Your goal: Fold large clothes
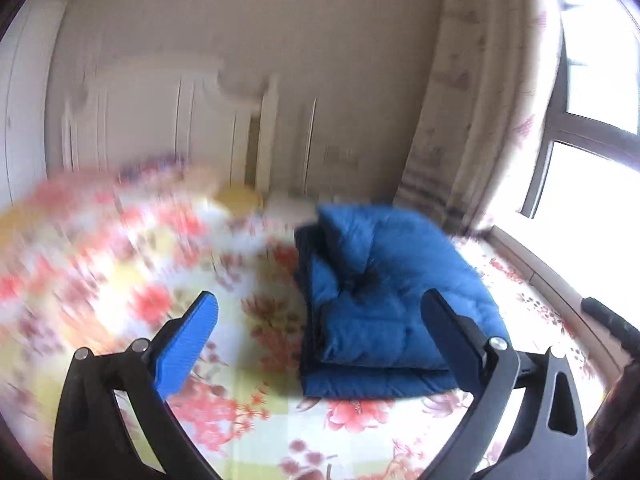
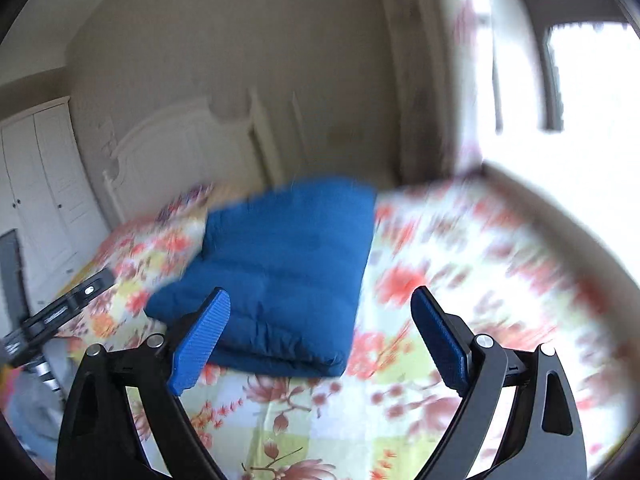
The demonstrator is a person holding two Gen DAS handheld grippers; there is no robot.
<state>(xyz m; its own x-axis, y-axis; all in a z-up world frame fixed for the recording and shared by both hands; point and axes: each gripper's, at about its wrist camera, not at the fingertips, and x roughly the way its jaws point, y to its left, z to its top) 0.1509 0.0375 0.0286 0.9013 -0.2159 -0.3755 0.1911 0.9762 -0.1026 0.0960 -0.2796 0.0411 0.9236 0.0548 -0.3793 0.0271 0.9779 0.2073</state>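
A blue padded jacket (image 1: 384,296) lies folded into a thick rectangle on the floral bedsheet (image 1: 248,420). My left gripper (image 1: 320,308) hovers above the sheet just in front of it, jaws wide apart and holding nothing; the right finger overlaps the jacket's near right corner in the picture. In the right wrist view the same folded jacket (image 2: 288,272) lies ahead and to the left. My right gripper (image 2: 320,304) is open above the bed, nothing between its blue pads (image 2: 200,340). Both views are motion-blurred.
A white headboard (image 2: 176,152) and pillows (image 1: 240,200) sit at the far end of the bed. A floral curtain (image 1: 460,120) and a bright window (image 1: 592,184) stand to the right. White wardrobe doors (image 2: 40,184) are at left. The other gripper's body (image 2: 60,312) shows at the left edge.
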